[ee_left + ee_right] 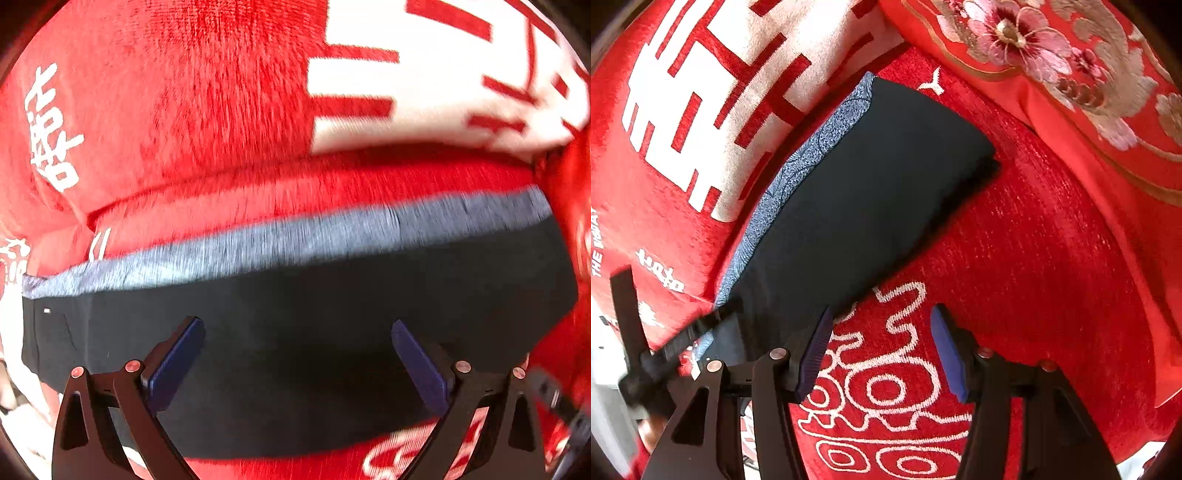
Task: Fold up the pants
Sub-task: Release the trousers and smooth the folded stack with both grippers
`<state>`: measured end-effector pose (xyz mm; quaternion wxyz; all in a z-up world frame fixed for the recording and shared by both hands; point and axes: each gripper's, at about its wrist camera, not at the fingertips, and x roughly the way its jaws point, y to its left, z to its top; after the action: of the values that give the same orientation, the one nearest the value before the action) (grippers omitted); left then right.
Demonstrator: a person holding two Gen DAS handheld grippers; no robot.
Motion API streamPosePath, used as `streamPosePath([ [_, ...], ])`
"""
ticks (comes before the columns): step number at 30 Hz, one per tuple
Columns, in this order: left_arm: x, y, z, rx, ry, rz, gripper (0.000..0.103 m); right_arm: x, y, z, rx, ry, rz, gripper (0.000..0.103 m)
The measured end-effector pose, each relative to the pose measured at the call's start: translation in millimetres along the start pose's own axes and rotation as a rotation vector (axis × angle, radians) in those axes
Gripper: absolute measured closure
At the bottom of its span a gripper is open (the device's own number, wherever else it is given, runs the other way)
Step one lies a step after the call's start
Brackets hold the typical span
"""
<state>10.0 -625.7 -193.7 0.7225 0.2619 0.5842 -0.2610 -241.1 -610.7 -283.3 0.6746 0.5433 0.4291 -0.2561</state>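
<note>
Pants (pixel 857 199) lie folded in compact dark rectangle on red blanket (pixel 1034 258) (fold looks nearly done). Left gripper (pixel 297 365) spread above them, right gripper (pixel 881 354) spread, empty, beside near edge. Next: probably smoothing or final tuck.

Folded dark pants (pixel 864 192) with blue patterned waistband (pixel 809 155) lying diagonally on red blanket (pixel 1034 258) bearing white characters. Embroidered floral red cushion (pixel 1071 74) upper right. Right tool (pixel 881 354) hovering with jaws apart, nothing between them, above white swirl pattern, left pad (pixel 812 354) just beside pants' near edge.
</note>
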Motion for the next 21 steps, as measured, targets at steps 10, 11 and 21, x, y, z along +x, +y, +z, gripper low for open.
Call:
streamPosePath([
  [10, 43, -9, 42, -0.064, 0.017, 0.046, 0.001, 5, 7, 1, -0.038, 0.002, -0.018, 0.039],
  [11, 41, -9, 42, -0.057, 0.019, 0.046, 0.001, 5, 7, 2, -0.035, 0.003, -0.016, 0.039],
  [21, 13, -2, 16, 0.003, 0.02, 0.032, 0.001, 11, 13, 5, -0.056, 0.008, -0.022, 0.033],
])
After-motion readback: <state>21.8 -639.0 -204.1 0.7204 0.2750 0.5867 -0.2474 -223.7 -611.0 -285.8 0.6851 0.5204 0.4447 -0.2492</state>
